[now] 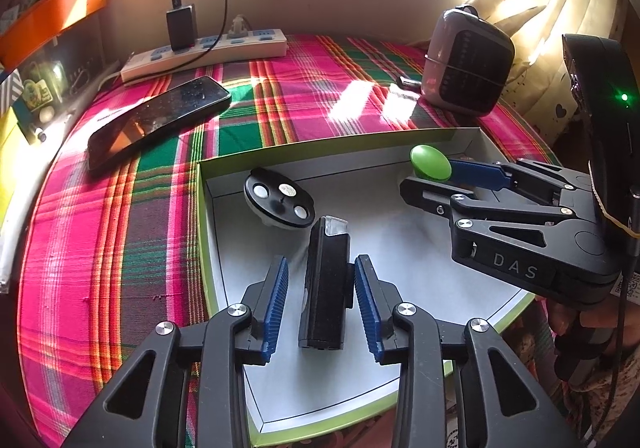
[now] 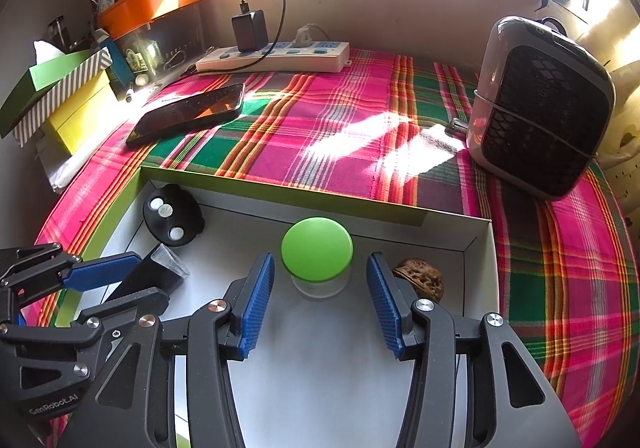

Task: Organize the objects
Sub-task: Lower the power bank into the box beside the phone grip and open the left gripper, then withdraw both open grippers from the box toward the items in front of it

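The left claw [image 1: 321,304] stood wide, its blue pads on either side of a black rectangular device [image 1: 325,288] lying in the white box [image 1: 420,248], with gaps between pads and device. Ahead and to its left lay a black disc [image 1: 279,198] with three pale dots. The right claw [image 2: 320,304] was likewise wide, hovering over the box floor [image 2: 320,368]; a green-lidded jar [image 2: 317,254] stood just ahead between its pads, untouched, and a walnut [image 2: 422,279] lay beside its right finger. The box rested on a plaid-covered desk [image 2: 360,135].
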{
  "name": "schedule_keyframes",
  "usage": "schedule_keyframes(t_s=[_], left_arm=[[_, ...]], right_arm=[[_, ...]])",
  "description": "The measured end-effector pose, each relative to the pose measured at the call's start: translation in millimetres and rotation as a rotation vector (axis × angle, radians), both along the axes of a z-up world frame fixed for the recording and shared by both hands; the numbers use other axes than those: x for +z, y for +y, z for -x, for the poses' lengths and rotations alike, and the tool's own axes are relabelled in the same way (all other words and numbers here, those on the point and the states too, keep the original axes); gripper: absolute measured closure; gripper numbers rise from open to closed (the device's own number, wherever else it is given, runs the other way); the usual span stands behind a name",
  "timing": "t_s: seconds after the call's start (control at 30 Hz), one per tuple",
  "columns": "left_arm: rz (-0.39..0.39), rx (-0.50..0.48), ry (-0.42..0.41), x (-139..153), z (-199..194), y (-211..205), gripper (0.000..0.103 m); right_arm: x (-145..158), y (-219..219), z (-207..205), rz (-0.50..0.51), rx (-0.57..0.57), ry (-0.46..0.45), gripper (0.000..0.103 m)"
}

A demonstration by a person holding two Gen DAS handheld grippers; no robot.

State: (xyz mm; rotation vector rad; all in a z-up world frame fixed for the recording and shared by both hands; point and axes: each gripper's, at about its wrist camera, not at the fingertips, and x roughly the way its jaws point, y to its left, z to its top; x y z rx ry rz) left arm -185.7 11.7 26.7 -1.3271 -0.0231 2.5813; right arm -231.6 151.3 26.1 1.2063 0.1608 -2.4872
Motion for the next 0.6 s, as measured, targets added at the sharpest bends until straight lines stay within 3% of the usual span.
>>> schedule_keyframes(t_s=[0.27, 0.6], left_arm=[[0.003, 0.007, 0.017, 5.9, -5.9, -1.7, 0.064], [-0.009, 0.025, 0.054, 16.5, -24.9, -6.7, 0.063]], right_arm=[[5.7, 4.1, -9.3, 0.022, -0.004, 0.016, 0.048], [20.5, 13.3, -34.3, 0.065, -0.029, 0.057, 0.047]])
